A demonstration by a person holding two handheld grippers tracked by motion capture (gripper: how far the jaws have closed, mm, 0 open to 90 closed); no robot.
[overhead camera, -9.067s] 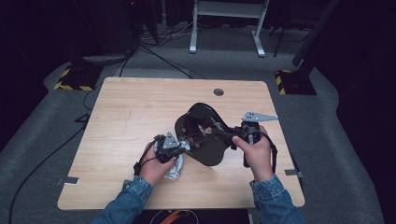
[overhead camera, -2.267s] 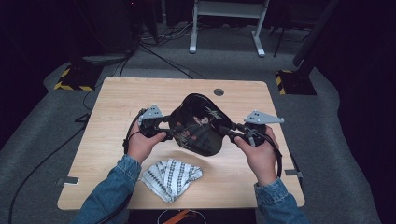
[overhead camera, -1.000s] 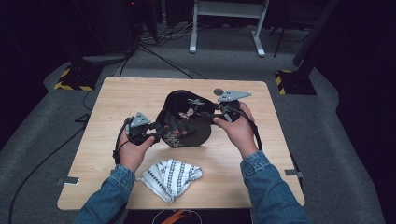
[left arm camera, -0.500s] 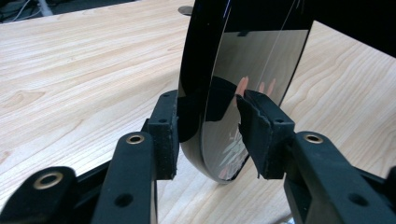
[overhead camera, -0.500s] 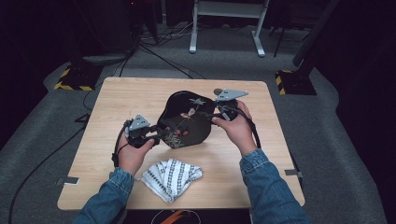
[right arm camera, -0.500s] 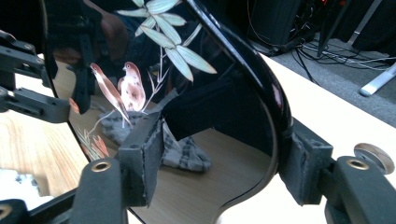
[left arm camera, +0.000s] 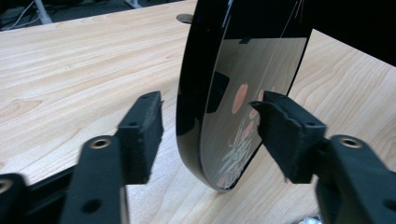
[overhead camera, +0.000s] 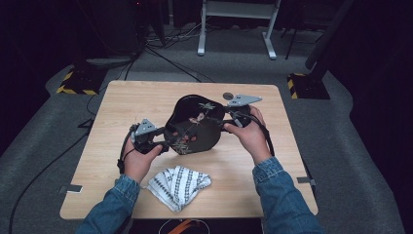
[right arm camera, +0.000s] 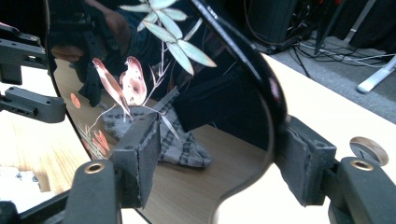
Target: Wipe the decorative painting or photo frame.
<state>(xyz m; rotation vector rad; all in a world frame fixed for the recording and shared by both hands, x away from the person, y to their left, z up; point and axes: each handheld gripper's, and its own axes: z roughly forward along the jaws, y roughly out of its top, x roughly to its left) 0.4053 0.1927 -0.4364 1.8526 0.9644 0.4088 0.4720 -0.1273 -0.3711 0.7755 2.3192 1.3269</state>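
Status: the black lacquer tray (overhead camera: 195, 129) stands on edge near the middle of the table (overhead camera: 122, 102), tilted, its lower rim on the wood; the painted face looks toward the person.

Left tool (overhead camera: 163, 145): released; in the left gripper view (left arm camera: 210, 126) its jaws have just been opening; the tray's rim (left arm camera: 233, 93) sits between them with a clear gap at the outer pad.

Right tool (overhead camera: 225, 124): jaws also just opened, standing wide in the right gripper view (right arm camera: 219, 149); the tray's far edge (right arm camera: 140, 46) runs between them; it may be leaning on the outer pad, but glare and reflection make contact hard to confirm; no squeeze is evident.

Cloth (overhead camera: 178, 185): patterned black and white, crumpled on the table near the front edge, well apart from the tray and from both tools.

Progress, as a judgement: the tray appears placed and is being let go; the cloth lies set aside. Left to do: withdraw both tools without tipping the tray, or lower it flat if that is the aim. Risk: with both grips slack, the tilted tray could slide or fall.

Writing: no brand, label or legible text on tray, cloth or tools. The tray carries decoration only: two birds, green bamboo leaves, red-orange blossoms. A round grommet (overhead camera: 227, 96) sits in the table beyond the tray, unmarked.
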